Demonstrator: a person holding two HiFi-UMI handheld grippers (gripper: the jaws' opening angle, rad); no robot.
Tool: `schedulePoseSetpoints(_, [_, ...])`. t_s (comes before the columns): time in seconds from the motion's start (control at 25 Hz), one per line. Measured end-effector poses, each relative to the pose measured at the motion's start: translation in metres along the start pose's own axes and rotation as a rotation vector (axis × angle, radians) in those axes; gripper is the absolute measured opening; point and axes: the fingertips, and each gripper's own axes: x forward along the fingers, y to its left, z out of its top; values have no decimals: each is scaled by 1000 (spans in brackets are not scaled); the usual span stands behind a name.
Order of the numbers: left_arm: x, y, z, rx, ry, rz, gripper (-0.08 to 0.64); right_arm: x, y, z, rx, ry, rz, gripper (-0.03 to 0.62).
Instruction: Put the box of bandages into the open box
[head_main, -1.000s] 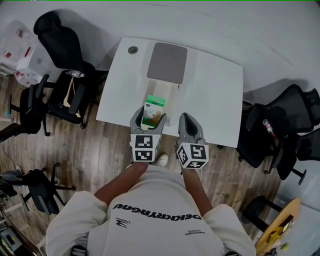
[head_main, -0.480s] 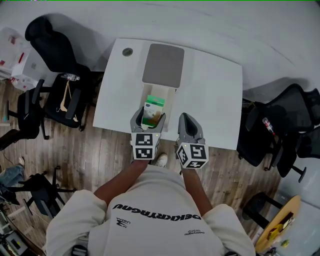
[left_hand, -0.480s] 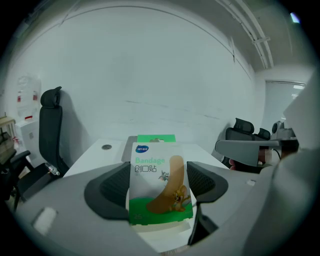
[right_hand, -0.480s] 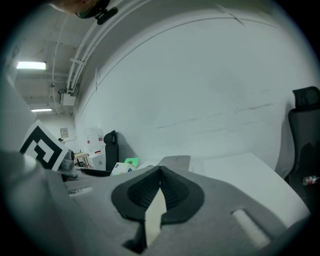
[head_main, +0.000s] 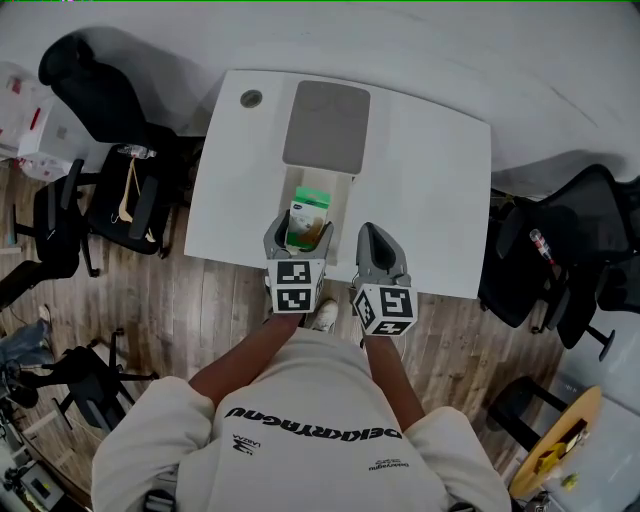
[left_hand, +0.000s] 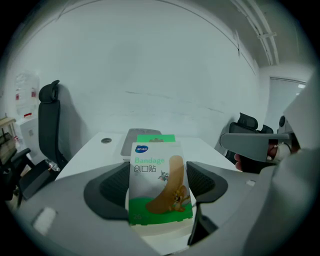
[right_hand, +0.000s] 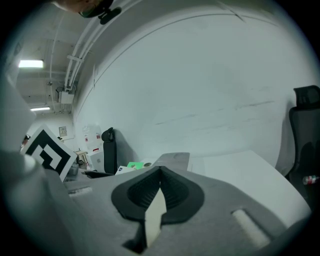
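The green and white box of bandages (left_hand: 159, 182) stands upright between the jaws of my left gripper (left_hand: 159, 186), which is shut on it. In the head view the box of bandages (head_main: 304, 218) is held over the near part of the open white box (head_main: 337, 192), whose grey lid (head_main: 326, 126) lies flat behind it. My left gripper (head_main: 298, 240) is at the table's front edge. To its right my right gripper (head_main: 378, 252) hangs with its jaws pressed together and nothing in them; in its own view the right gripper (right_hand: 160, 186) points at the far wall.
The white table (head_main: 430, 180) has a round grommet (head_main: 251, 98) at its back left corner. Black office chairs stand at the left (head_main: 100, 190) and at the right (head_main: 560, 260). A wooden floor (head_main: 210, 300) lies below the table's front edge.
The head camera has shifted a little, and the table sits slightly further right in view. My left gripper with the box of bandages has edged slightly right. The right gripper has held still.
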Motion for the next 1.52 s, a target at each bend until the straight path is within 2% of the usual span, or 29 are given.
schedulePoseSetpoints(0.2, [13, 6, -10, 30, 37, 25, 356, 5, -3, -7, 9, 14, -9, -2])
schedulePoseSetpoints(1.32, [73, 23, -61, 2, 227, 63, 356, 26, -13, -25, 37, 63, -34, -2])
schedulePoseSetpoints(1.52, [79, 24, -68, 20, 253, 70, 356, 29, -12, -25, 38, 64, -31, -2])
